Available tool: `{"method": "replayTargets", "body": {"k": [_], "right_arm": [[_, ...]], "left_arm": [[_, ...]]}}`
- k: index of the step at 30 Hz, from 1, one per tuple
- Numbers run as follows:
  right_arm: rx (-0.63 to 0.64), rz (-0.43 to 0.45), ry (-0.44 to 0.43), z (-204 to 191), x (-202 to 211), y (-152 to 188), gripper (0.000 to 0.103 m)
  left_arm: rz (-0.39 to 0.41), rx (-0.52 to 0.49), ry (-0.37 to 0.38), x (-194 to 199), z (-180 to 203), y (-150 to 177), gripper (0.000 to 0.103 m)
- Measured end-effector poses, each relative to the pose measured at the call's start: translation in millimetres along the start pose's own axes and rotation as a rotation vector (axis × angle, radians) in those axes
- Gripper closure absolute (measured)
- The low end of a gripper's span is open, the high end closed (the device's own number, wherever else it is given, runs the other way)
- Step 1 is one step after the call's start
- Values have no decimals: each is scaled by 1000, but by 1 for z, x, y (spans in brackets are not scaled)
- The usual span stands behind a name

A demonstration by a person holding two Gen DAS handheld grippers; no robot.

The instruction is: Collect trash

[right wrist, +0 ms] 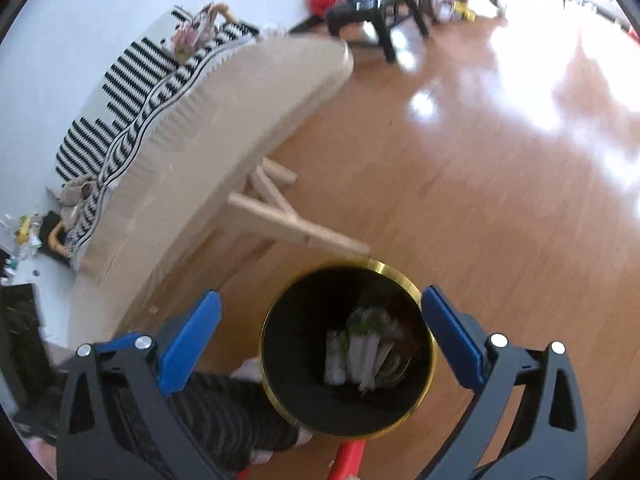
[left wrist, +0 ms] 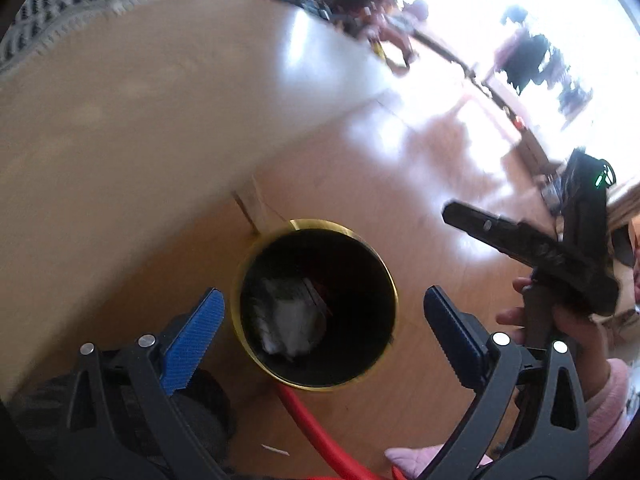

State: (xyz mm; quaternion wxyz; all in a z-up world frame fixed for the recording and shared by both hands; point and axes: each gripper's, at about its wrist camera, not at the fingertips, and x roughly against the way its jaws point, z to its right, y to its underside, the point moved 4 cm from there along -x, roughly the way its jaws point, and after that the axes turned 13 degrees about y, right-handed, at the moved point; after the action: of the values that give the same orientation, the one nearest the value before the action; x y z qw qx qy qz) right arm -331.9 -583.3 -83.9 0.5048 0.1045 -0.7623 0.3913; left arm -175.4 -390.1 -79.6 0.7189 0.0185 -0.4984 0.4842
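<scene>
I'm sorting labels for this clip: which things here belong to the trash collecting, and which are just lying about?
Belongs to the job:
- black bin with gold rim
- crumpled trash inside it
- left gripper, open
- right gripper, open

Just lying about:
- wooden table
- striped cloth
- red hose
- black chair

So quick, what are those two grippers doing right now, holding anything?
Left gripper: open, holding nothing, above the bin.
Right gripper: open, holding nothing.

My left gripper (left wrist: 322, 316) shows ridged blue pads on black arms with silver screws; my right gripper (right wrist: 320, 320) matches, and I'm wearing a pink sleeve (left wrist: 604, 404).
</scene>
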Motion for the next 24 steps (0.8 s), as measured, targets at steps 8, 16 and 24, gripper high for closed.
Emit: {"method": "replayTargets", "body": {"k": [8,16,24], "right_arm": [[292,167,-126,-178,12,-55,6],[352,273,-110,-374,-1,-77,6],[275,365,-20,-428,-33,-42,6]], "left_arm": [[377,79,-395,167,-107,-38,6],[466,161,-706,246,-225,-35,6],[527,341,-733,276,-310,-10,6]]}}
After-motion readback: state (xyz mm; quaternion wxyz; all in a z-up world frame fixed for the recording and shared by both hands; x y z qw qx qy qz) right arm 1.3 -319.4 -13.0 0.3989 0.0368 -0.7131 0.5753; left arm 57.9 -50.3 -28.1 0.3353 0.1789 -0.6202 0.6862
